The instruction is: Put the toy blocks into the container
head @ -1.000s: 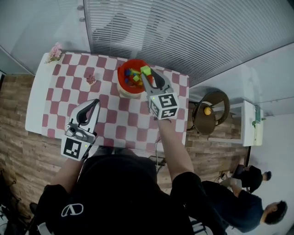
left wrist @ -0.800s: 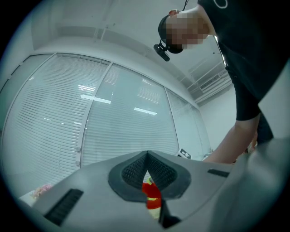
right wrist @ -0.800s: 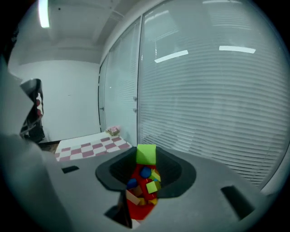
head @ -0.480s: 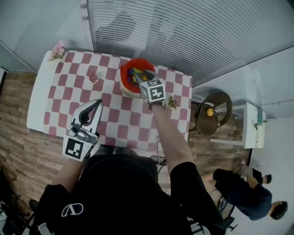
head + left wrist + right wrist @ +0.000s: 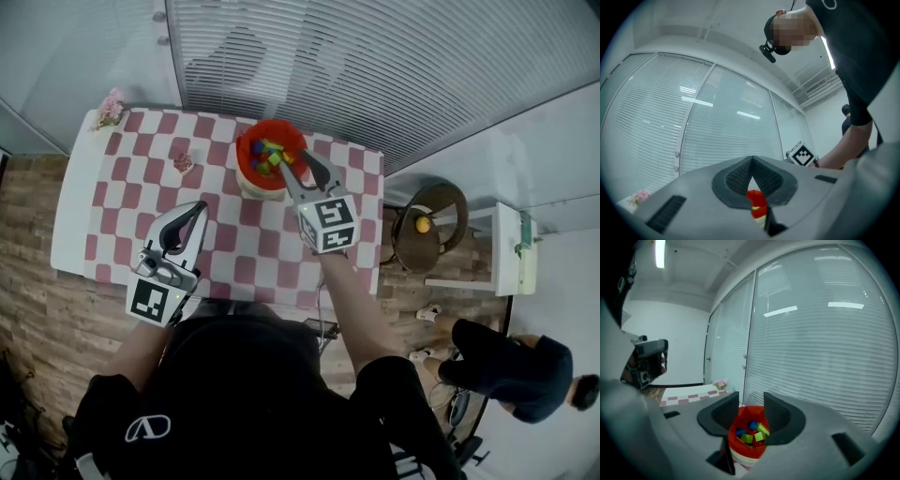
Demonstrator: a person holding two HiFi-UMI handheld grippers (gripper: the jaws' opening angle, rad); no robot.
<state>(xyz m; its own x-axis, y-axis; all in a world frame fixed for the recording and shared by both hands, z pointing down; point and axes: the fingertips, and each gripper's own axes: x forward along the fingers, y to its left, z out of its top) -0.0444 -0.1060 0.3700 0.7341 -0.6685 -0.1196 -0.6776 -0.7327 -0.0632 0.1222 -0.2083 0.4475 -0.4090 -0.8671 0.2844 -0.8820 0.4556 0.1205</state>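
Jaws just opened and empty, my right gripper hangs at the rim of the red container, toy blocks piled inside it, while my left gripper, jaws together, is well apart from it.

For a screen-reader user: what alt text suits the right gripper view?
The right gripper, its jaws just opened and holding nothing, frames a red bucket of coloured toy blocks on a checkered table beside window blinds.

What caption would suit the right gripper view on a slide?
Right gripper, jaws just opened and empty, aimed at the red container holding coloured toy blocks.
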